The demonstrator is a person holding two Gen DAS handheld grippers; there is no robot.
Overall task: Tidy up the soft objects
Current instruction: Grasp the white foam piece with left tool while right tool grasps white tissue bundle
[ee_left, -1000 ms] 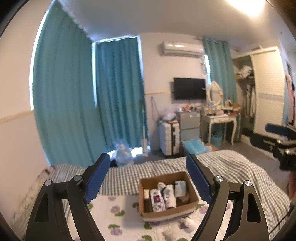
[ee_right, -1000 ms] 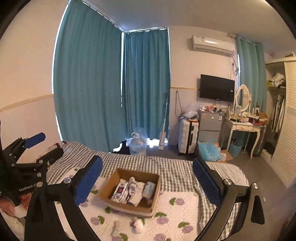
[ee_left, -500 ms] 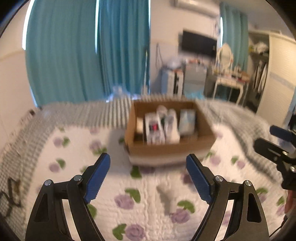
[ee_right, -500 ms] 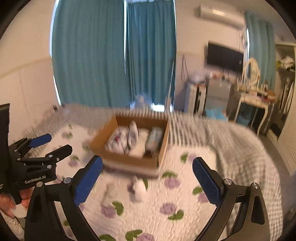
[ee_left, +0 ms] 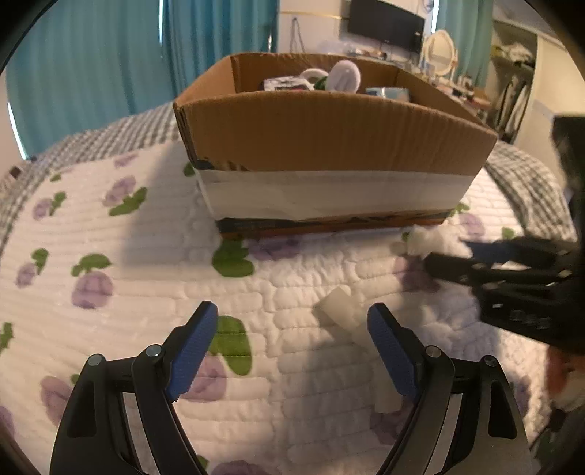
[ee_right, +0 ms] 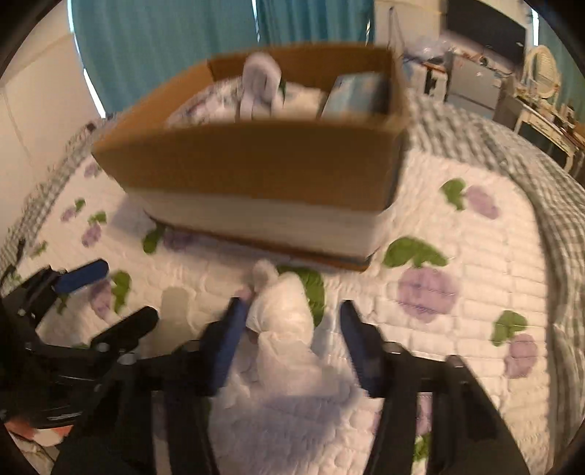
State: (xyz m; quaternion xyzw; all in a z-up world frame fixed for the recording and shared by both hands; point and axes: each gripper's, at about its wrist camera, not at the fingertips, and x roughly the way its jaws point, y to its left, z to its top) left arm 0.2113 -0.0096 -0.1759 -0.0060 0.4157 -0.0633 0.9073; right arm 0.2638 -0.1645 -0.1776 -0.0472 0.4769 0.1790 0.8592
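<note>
A cardboard box (ee_left: 329,146) with soft items inside stands on the floral quilt; it also shows in the right wrist view (ee_right: 256,164). My left gripper (ee_left: 292,347) is open, low over the quilt, with a pale rolled sock (ee_left: 343,314) just inside its right finger. My right gripper (ee_right: 289,339) is open around a white fluffy soft item (ee_right: 285,314), whose left side touches the left finger. The right gripper also appears in the left wrist view (ee_left: 512,270) by that white item (ee_left: 435,241).
White quilt with purple flowers (ee_left: 109,255) covers the bed over a grey checked blanket (ee_right: 548,146). Teal curtains (ee_left: 109,54) hang behind. A dresser and TV (ee_left: 387,22) stand at the far right.
Both grippers have dropped down and forward to the quilt in front of the box. The right gripper now straddles the white item; the left one reaches the pale sock.
</note>
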